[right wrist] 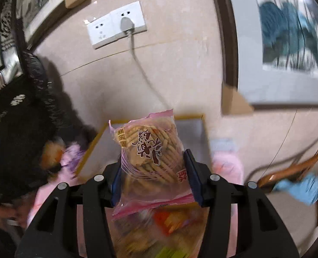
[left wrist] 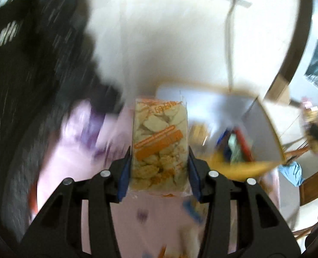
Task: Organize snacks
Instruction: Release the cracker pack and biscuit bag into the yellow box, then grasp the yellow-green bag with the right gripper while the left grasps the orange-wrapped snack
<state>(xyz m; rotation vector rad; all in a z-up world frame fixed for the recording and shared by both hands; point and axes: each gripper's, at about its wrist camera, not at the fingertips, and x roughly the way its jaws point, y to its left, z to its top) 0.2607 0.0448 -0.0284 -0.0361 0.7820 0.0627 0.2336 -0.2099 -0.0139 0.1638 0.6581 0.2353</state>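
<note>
My left gripper [left wrist: 159,163] is shut on a clear cracker packet with orange print [left wrist: 160,144], held upright above the pink tablecloth [left wrist: 73,167]. Behind it to the right stands a grey box with a yellow rim [left wrist: 264,133], with several snack packs inside. My right gripper [right wrist: 152,172] is shut on a pink-edged packet of ridged biscuits [right wrist: 150,148], lifted in front of the same grey box [right wrist: 103,150]. More blurred snack packs [right wrist: 159,221] lie below that packet.
A wall socket [right wrist: 116,25] with a grey cable hangs on the beige wall. A dark furry mass [left wrist: 30,86] fills the left side. Framed pictures [right wrist: 288,43] lean at the right. A blue cloth [right wrist: 298,189] lies near wooden furniture.
</note>
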